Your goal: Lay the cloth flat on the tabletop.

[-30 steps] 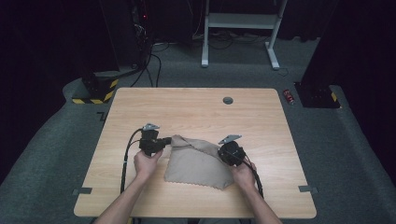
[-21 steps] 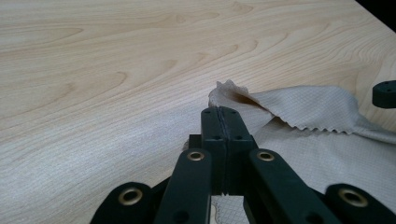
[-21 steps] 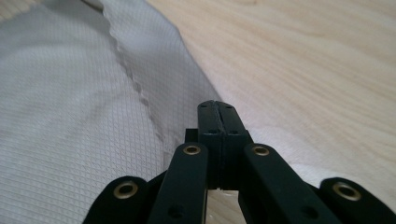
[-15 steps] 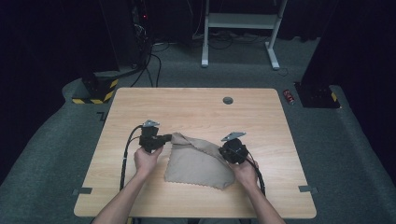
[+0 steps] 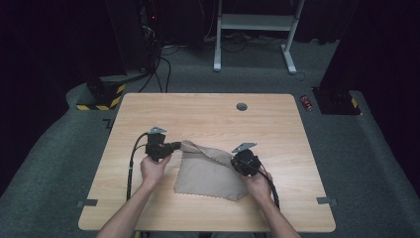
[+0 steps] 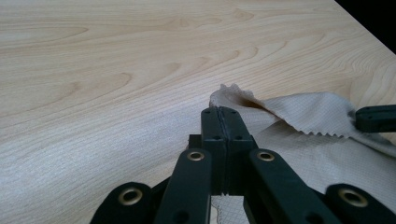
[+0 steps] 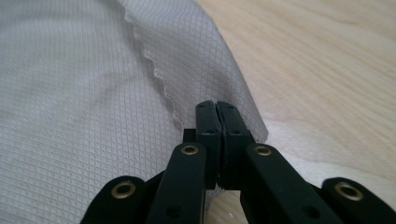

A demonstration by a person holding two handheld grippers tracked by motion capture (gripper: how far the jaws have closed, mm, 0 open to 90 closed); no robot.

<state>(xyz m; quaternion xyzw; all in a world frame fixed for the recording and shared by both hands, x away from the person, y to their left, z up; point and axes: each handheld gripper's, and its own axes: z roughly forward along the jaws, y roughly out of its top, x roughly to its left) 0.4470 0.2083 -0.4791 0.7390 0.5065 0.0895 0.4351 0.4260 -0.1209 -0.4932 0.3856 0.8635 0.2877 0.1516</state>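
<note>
A beige cloth (image 5: 208, 173) with a zigzag-cut hem lies on the wooden table (image 5: 208, 111), its far left corner lifted and folded over. My left gripper (image 5: 180, 146) is at that corner and is shut on the cloth; in the left gripper view the gripper (image 6: 225, 112) has the cloth (image 6: 303, 112) pinched at its tip. My right gripper (image 5: 236, 160) is at the cloth's right edge. Its jaws have just been closing and now stand together on the cloth (image 7: 70, 93), as the right gripper view shows at the gripper's tip (image 7: 217, 105). The right gripper's tip (image 6: 376, 117) also shows in the left gripper view.
A round dark grommet (image 5: 241, 106) sits near the table's far edge. Beyond the table are a white metal frame (image 5: 252, 29), black equipment with cables (image 5: 143, 44) and a yellow-black striped base (image 5: 101, 96) on grey carpet. Bare wood surrounds the cloth.
Both hands stay at the cloth's two sides. The right gripper has shifted only slightly, and the cloth keeps its shape with the left corner raised.
</note>
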